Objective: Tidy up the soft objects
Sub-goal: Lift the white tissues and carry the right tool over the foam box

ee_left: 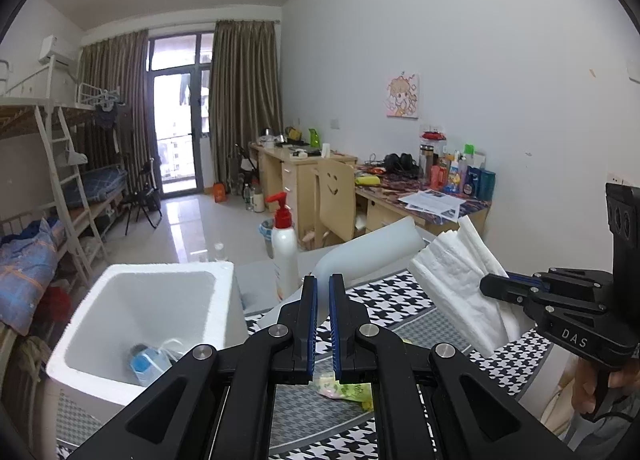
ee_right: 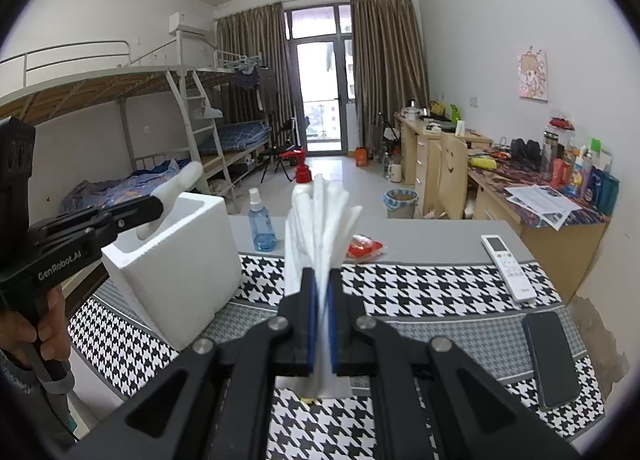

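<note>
My left gripper (ee_left: 323, 280) is shut on a white foam sheet (ee_left: 372, 252) that curls up and away to the right above the table. In the right wrist view the left gripper (ee_right: 154, 204) is at the left, with the foam sheet (ee_right: 182, 182) sticking out past its tip. My right gripper (ee_right: 322, 274) is shut on a folded stack of white paper towels (ee_right: 320, 216), which fans out above its fingers. From the left wrist view, the right gripper (ee_left: 486, 286) and the towels (ee_left: 452, 272) are at the right. An open white styrofoam box (ee_left: 224, 280) stands at the left, with a blue packet (ee_left: 148, 366) inside.
The table wears a houndstooth cloth (ee_right: 420, 284). On it are a red-pump lotion bottle (ee_left: 285, 248), a blue spray bottle (ee_right: 262, 228), a red packet (ee_right: 362, 247), a white remote (ee_right: 507, 266), a dark phone (ee_right: 554, 360) and a yellow-green packet (ee_left: 346, 390). Bunk beds stand left, desks right.
</note>
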`<state>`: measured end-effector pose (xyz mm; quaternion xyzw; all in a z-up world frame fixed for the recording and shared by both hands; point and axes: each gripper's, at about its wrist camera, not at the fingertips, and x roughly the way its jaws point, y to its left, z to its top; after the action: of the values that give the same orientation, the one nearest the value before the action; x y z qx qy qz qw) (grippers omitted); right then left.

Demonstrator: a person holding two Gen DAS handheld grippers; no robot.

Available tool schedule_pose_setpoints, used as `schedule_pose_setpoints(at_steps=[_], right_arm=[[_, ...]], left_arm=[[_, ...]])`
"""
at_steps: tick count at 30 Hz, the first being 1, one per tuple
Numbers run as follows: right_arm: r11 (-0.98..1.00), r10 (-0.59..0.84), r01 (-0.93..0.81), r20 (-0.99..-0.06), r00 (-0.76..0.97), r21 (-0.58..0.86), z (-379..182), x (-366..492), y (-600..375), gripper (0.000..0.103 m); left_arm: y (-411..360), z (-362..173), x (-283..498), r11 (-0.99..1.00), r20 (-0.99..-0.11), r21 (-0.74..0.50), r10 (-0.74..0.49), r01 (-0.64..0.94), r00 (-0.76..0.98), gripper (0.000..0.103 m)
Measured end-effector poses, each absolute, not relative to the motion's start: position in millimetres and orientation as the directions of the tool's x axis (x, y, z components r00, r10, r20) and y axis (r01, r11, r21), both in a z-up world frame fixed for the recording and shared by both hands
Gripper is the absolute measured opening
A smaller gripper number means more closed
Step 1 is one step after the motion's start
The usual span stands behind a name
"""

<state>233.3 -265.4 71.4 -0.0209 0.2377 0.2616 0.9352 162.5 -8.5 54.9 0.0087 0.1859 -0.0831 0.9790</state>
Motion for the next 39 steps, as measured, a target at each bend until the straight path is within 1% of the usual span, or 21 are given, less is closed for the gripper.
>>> schedule_pose_setpoints(at_steps=[14, 28, 39], right_arm=[[0.835, 0.523, -0.544, -0.421, 0.741, 0.080, 83, 234, -246, 0.007], [0.790, 0.584, -0.607, -0.402, 0.705, 0.084, 87, 236, -221, 0.007], [0.745, 0.636, -0.660, -0.397, 0.662, 0.093, 86, 237, -200, 0.008]], left_arm=[[15, 67, 156, 0.996, -0.329, 0.002, -0.079, 0.084, 0.941, 0.006], [35, 70, 154, 1.000, -0.322, 0.002, -0.013, 0.015, 0.947, 0.006], [51, 66, 153, 0.998, -0.327, 0.003, 0.067, -0.070, 0.943, 0.006]])
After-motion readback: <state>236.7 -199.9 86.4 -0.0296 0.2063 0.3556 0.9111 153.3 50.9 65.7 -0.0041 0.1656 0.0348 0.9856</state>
